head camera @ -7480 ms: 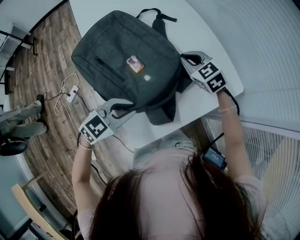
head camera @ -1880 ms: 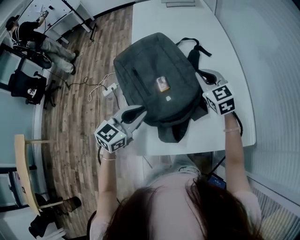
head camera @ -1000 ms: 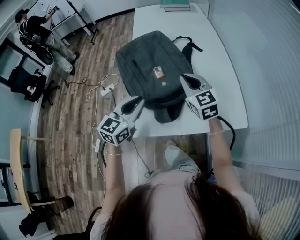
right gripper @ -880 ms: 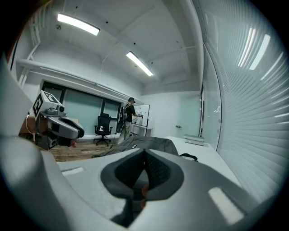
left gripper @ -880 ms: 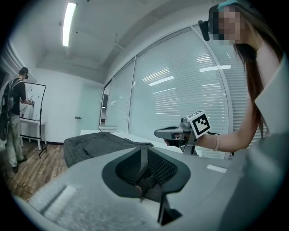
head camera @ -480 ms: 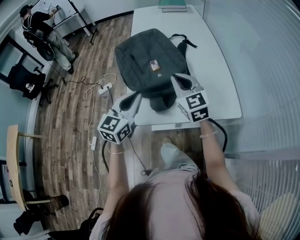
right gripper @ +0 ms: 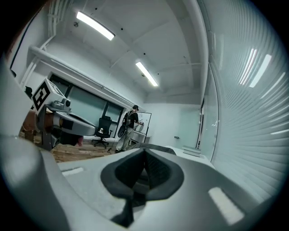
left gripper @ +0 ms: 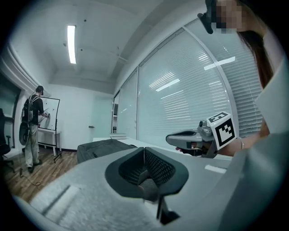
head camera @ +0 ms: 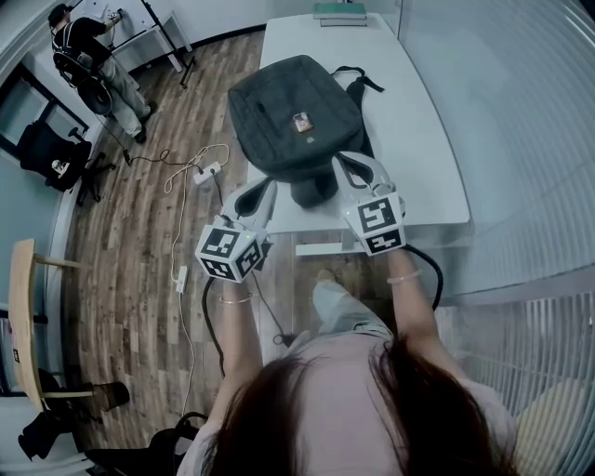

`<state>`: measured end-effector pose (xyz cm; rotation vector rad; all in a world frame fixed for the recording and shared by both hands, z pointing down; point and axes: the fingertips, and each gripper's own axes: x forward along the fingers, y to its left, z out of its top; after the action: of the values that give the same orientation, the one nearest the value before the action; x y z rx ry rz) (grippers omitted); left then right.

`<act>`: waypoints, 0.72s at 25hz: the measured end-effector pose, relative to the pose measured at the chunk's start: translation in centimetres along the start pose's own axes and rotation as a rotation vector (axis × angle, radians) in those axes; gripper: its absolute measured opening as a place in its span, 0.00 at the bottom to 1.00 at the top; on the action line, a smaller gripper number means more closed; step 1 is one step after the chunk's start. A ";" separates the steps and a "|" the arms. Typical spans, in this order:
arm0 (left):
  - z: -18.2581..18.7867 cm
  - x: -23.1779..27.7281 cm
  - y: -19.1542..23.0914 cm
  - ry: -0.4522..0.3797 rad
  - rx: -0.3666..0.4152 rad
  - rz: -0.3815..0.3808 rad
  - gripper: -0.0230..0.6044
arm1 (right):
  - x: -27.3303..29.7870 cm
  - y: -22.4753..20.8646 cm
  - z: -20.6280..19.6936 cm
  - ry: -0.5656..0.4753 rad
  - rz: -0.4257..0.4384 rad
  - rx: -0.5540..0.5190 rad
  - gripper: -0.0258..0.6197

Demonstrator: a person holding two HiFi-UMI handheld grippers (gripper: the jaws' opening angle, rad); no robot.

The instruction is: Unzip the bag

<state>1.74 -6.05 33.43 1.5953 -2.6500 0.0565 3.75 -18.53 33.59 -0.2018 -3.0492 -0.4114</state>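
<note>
The dark grey bag (head camera: 293, 125) lies flat on the white table (head camera: 418, 139), its near end by the front edge. Both grippers hover apart from it, off that front edge. My left gripper (head camera: 263, 191) is level at the table's near left corner; its jaws have just been closing and meet with nothing between them. My right gripper (head camera: 351, 165) is just short of the bag's near end, jaws together and empty. In the left gripper view the bag (left gripper: 97, 149) shows beyond the gripper (left gripper: 145, 151). The right gripper view shows the gripper (right gripper: 144, 153) with the bag (right gripper: 156, 146) behind it.
Books (head camera: 346, 11) lie at the table's far end. A power strip with cable (head camera: 206, 172) is on the wooden floor to the left. A person (head camera: 84, 37) stands at a whiteboard far left, near office chairs (head camera: 46, 153). A glass wall with blinds runs along the right.
Both grippers have drawn back from the bag toward the person's body and risen a little. The left jaws have narrowed until they meet. The bag lies still.
</note>
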 end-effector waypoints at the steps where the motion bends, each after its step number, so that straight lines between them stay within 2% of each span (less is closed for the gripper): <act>1: 0.0 -0.1 -0.2 -0.002 -0.005 0.006 0.06 | -0.3 0.2 -0.1 0.000 -0.003 -0.003 0.04; 5: 0.0 -1.1 -1.1 -0.011 -0.020 0.046 0.06 | -1.6 0.8 -0.1 -0.001 -0.016 0.019 0.04; 12: -0.1 -2.9 -2.6 0.005 0.004 0.122 0.06 | -3.9 1.5 0.9 -0.038 -0.062 0.094 0.04; 18: 0.4 -4.2 -2.7 -0.032 -0.026 0.154 0.06 | -4.9 2.3 1.2 -0.060 -0.062 0.107 0.04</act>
<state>6.07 -3.63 32.81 1.3938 -2.7808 0.0017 8.88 -16.64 32.65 -0.1168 -3.1325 -0.2480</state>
